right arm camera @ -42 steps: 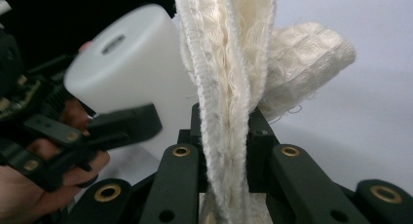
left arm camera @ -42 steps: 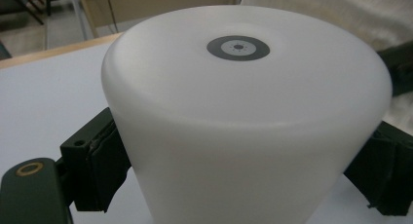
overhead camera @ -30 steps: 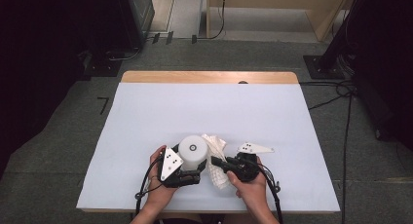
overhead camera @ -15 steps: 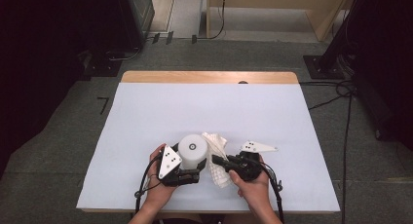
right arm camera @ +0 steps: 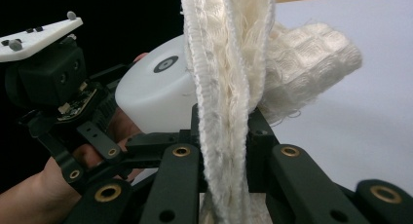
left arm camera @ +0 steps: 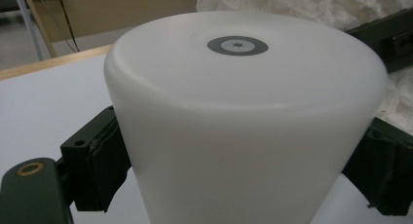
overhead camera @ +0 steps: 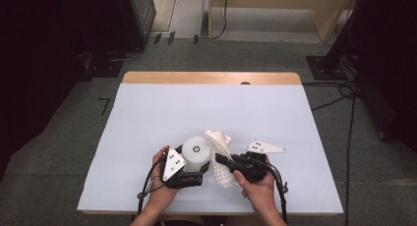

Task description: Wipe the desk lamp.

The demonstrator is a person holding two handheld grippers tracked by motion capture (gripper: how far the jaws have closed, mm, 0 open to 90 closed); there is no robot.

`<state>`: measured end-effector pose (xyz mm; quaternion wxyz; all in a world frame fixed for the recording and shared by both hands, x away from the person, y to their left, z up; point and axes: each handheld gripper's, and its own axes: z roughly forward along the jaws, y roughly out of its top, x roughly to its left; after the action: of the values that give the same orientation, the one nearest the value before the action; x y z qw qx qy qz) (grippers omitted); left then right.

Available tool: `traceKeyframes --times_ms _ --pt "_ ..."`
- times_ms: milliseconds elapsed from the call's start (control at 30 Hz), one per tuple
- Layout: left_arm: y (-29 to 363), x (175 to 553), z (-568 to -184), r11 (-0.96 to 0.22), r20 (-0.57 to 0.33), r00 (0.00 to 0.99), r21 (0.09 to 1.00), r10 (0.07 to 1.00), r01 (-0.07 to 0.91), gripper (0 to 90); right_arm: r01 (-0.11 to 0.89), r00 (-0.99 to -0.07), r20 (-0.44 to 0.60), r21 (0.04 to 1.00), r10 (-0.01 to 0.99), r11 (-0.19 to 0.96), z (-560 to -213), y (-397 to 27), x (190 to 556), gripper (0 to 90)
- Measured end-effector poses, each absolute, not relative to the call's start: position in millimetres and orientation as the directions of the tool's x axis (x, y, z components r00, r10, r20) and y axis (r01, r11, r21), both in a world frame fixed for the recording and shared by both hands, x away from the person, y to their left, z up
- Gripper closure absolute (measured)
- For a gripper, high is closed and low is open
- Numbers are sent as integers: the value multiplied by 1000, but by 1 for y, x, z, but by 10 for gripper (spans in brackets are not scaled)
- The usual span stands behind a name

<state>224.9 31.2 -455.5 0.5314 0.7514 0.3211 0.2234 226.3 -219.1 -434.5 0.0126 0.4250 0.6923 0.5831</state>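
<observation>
free: table (overhead camera: 206, 108) far half bare | blocked: white cup (overhead camera: 196, 152) touching cloth (overhead camera: 220, 143), near edge

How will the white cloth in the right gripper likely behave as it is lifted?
Probably floppy: the cloth folds and droops either side of the right gripper, whose jaws pinch it. It looks light, a loose waffle weave. Fraying edge threads could snag, perhaps on the white cup beside it.

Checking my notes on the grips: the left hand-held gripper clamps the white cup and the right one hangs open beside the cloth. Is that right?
Not quite. The left hand-held gripper does clamp the white cup, but the right hand-held gripper is shut on the cloth, which is pinched between its jaws, as the right gripper view shows.
</observation>
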Motion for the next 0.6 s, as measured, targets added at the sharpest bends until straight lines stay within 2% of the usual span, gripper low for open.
traceKeyframes --times_ms 300,600 --pt "38 226 -453 -199 -27 693 949 720 243 90 679 -574 537 735 618 -8 -472 -213 237 795" --pt "37 232 -464 -233 -18 693 935 721 266 90 621 -603 513 782 610 -44 -452 -222 234 794"
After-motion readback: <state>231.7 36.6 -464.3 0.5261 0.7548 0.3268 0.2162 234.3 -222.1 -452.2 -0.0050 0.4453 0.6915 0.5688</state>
